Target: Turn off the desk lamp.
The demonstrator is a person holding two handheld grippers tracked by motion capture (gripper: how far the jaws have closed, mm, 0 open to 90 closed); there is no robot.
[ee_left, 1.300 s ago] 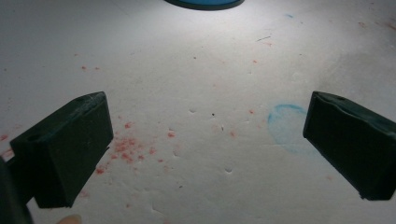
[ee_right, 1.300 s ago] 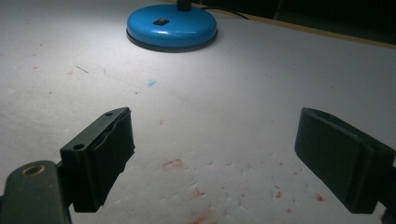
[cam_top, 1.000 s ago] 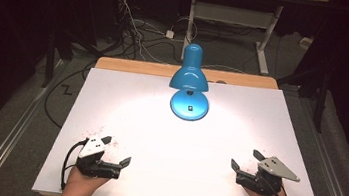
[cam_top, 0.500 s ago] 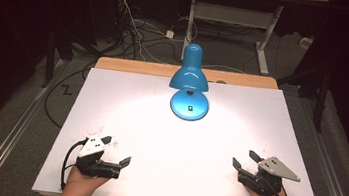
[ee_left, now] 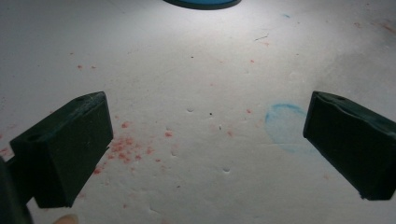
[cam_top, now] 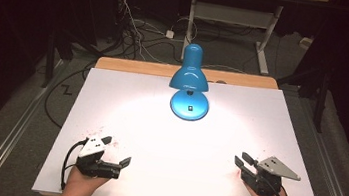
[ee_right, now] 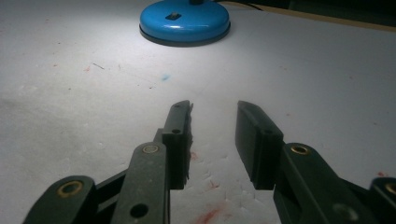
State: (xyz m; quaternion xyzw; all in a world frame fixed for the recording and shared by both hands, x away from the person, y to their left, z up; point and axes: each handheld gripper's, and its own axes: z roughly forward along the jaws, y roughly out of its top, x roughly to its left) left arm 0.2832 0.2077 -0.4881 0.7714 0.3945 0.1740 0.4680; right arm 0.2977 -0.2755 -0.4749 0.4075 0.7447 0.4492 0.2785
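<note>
A blue desk lamp (cam_top: 190, 80) stands lit at the back middle of the white table top (cam_top: 126, 107), its round base (ee_right: 184, 21) in a bright pool of light. At the front left, my left gripper (cam_top: 116, 151) lies low with its jaws wide open and nothing between them; bare stained surface shows in the gap (ee_left: 208, 140). My right gripper (cam_top: 243, 159) sits at the front right, pointing toward the lamp. Its jaws (ee_right: 215, 112) stand a narrow gap apart and hold nothing. Both grippers are far from the lamp.
Red specks (ee_left: 126, 149) and a faint blue ring mark (ee_left: 285, 126) stain the sheet near the left gripper. A wooden strip (cam_top: 136, 66) borders the table's far edge. Cables (cam_top: 135, 28) and a metal frame (cam_top: 233, 14) lie on the dark floor behind.
The right gripper's jaws have come slightly closer together. The left gripper and the lamp have not moved.
</note>
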